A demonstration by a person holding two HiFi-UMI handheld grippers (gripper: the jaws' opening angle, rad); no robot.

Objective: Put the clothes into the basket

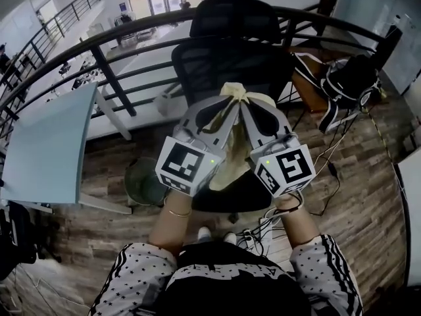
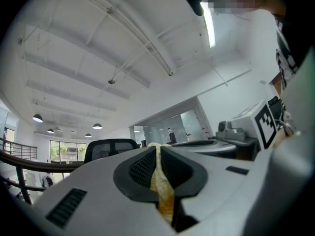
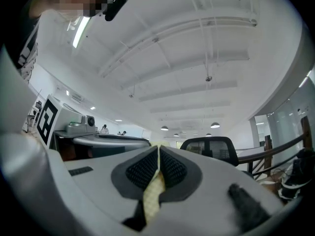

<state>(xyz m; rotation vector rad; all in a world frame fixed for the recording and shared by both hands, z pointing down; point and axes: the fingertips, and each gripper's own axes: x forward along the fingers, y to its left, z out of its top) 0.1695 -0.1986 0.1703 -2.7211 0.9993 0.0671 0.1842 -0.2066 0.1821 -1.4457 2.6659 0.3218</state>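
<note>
gripping tight, left claw (image 2: 157, 154) and right claw (image 3: 158, 154) pinch seemingly one yellow cloth (image 1: 228, 168).

We stand in an open-plan office. A black mesh office chair (image 1: 223, 64) faces us, with a pale desk (image 1: 46, 143) at our left. A dark metal railing (image 1: 99, 51) curves behind the chair, as on a gallery level. Loose cables (image 1: 329, 170) trail over the wood-plank floor (image 1: 79, 236) at the right, near a black bag (image 1: 352, 78). Overhead we see a white ceiling with a strip light (image 2: 210, 26) and round hanging lamps (image 2: 37, 118), and glass-walled rooms (image 2: 167, 127) far off.
</note>
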